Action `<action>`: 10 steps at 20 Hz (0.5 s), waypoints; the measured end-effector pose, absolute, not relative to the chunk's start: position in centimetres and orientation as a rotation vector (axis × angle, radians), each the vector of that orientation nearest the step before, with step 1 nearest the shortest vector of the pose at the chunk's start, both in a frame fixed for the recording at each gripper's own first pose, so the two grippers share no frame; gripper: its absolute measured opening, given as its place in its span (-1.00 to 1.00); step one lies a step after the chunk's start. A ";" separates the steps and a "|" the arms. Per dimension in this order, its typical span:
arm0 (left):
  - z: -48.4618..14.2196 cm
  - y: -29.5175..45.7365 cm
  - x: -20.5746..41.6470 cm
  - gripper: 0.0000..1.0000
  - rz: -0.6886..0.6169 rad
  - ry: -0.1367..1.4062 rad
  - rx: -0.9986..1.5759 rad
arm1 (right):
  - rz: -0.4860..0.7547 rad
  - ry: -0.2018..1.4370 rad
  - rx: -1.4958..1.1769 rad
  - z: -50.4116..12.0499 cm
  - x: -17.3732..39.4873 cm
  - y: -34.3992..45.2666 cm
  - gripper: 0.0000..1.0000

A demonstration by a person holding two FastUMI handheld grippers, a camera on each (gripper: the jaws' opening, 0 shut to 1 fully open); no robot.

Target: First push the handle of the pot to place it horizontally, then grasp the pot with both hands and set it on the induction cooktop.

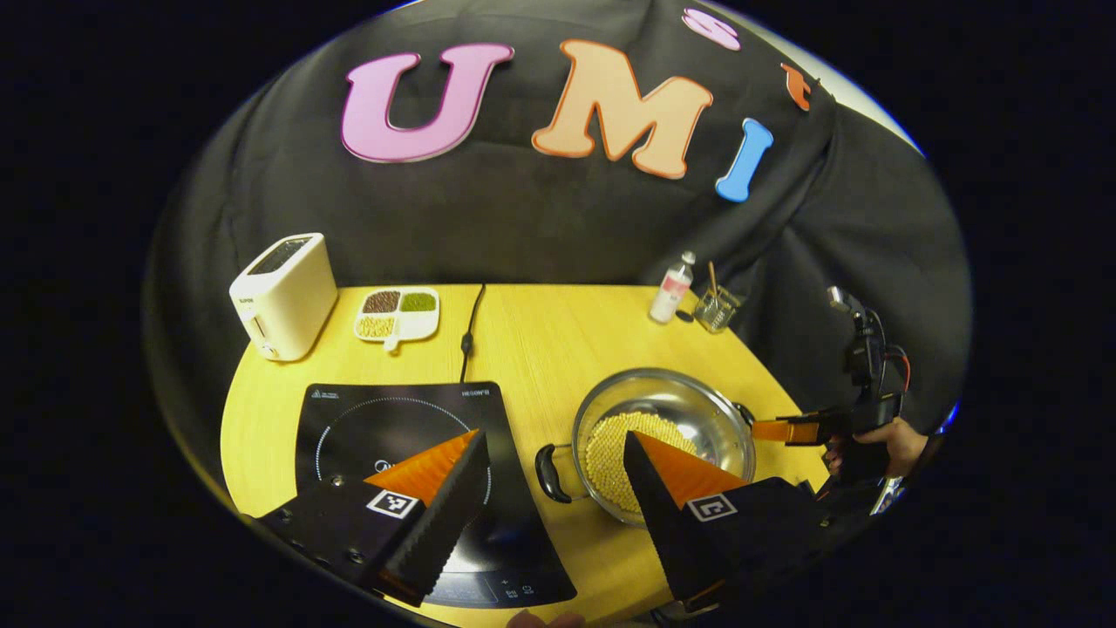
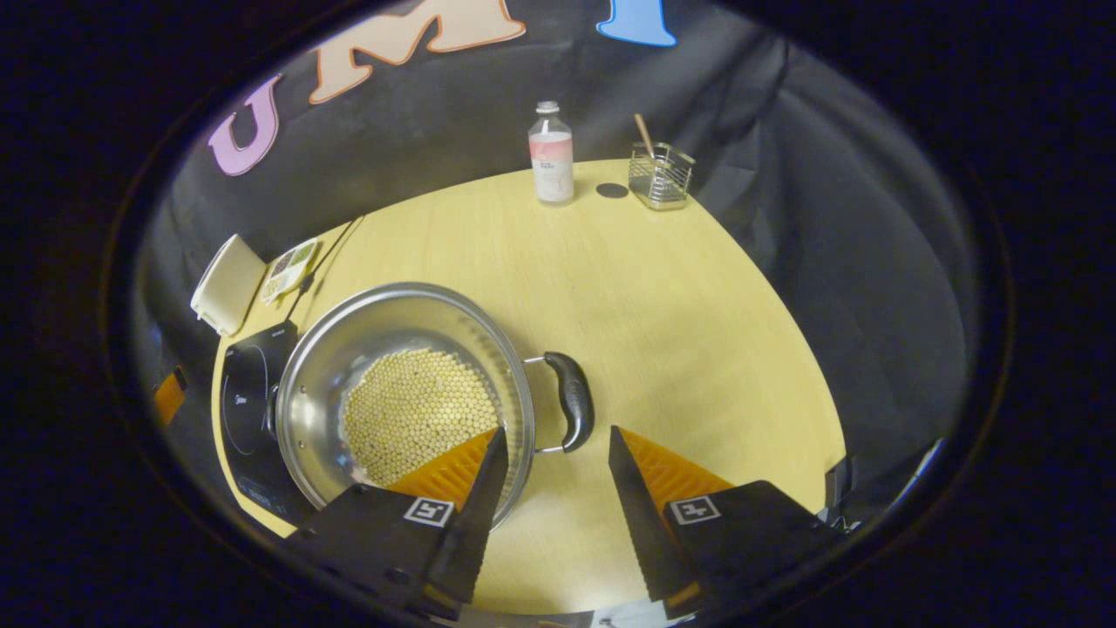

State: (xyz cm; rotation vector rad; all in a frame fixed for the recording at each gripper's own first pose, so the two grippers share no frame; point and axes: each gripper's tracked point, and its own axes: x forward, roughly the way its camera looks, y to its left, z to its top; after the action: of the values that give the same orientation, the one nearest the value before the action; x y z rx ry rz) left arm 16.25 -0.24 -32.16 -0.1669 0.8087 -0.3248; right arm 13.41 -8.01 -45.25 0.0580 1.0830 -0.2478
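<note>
Pot (image 1: 671, 436) on counter (image 1: 540, 340), just right of cooktop (image 1: 392, 436), beads inside. Left gripper (image 1: 551, 453) jaws released, spread wide, straddling pot's near handle (image 1: 549, 473); no contact. Right gripper (image 2: 554, 453) jaws released, other handle (image 2: 571, 399) just ahead of the gap, lying crosswise; left jaw overlapping pot rim in view, contact unclear. Hand (image 1: 889, 440) beyond pot's far side.

We looked down from above the table's (image 1: 540, 331) near edge — both views shared the pot (image 1: 689, 410) (image 2: 331, 384), the right closer.
</note>
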 end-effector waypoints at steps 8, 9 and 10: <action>-38.6 -2.0 14.8 0.93 -0.243 1.047 -0.217 | -0.144 1.132 0.069 -48.5 16.0 -9.3 0.48; -39.5 -2.3 14.7 1.00 -0.234 1.070 -0.212 | -0.126 1.140 0.077 -48.9 16.2 -9.3 0.53; -40.1 -2.5 14.9 0.92 -0.227 1.083 -0.209 | -0.107 1.144 0.083 -49.2 16.4 -9.2 0.53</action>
State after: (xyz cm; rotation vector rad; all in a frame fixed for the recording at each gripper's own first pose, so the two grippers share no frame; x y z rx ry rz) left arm 14.89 -2.51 -40.05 -0.2088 1.0831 -0.2266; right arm 16.39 -9.23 -49.19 0.0827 1.1445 -0.1069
